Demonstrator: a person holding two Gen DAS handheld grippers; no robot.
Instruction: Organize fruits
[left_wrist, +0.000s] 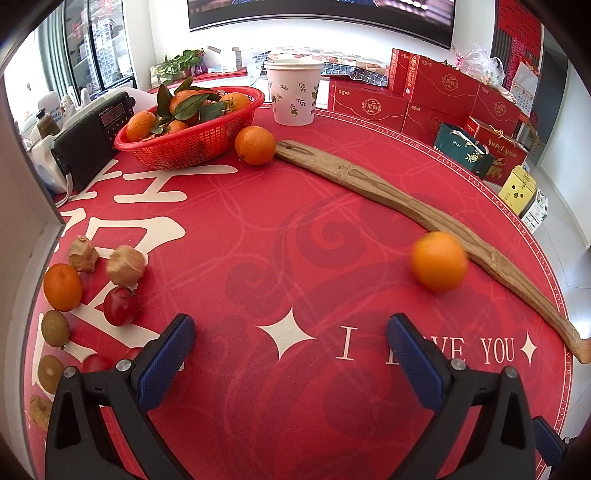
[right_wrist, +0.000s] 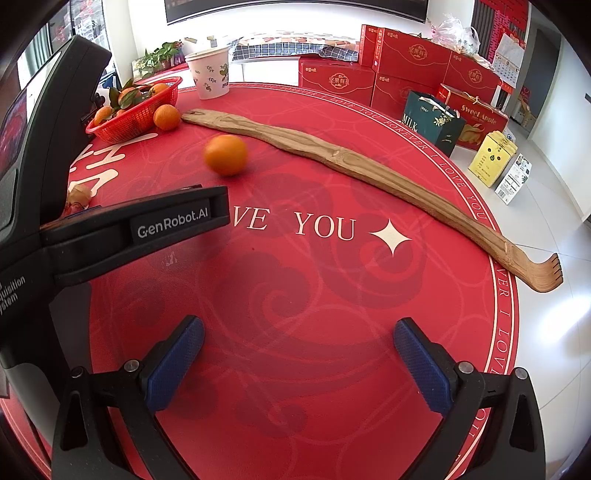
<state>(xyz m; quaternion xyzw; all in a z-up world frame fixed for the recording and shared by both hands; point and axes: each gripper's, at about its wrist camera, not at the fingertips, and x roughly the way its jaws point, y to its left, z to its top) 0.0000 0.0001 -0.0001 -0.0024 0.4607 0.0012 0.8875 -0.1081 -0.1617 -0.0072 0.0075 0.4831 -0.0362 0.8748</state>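
Two tools are logged over a round desk (right_wrist: 295, 295) under a red printed cloth, both with jaws spread wide and nothing between them. Left tool (left_wrist: 290, 354): hovers low at the near edge; its body also crosses the left of the right wrist view. Right tool (right_wrist: 299, 362): hovers beside it, likewise empty. Item in hand, by judgement: a loose orange (left_wrist: 439, 261), lying on the cloth ahead and to the right of the left tool, just beside a long wooden backscratcher (left_wrist: 424, 218); it reads blurred in the left view, so it may be rolling. From the right tool the same orange (right_wrist: 225, 154) lies ahead and to the left, farther off, so the left tool is the nearer. Being round, it offers no long axis to align with. Destination, presumably: a red basket (left_wrist: 192, 144) of leafy oranges at the far left, with one more orange (left_wrist: 255, 145) resting against its outer wall. Other stock, left edge of desk: an orange (left_wrist: 62, 287), a red fruit (left_wrist: 121, 306), kiwis (left_wrist: 55, 328) and two papery husked fruits (left_wrist: 125, 266). Also present: a paper cup (left_wrist: 293, 92) and a radio (left_wrist: 92, 140).
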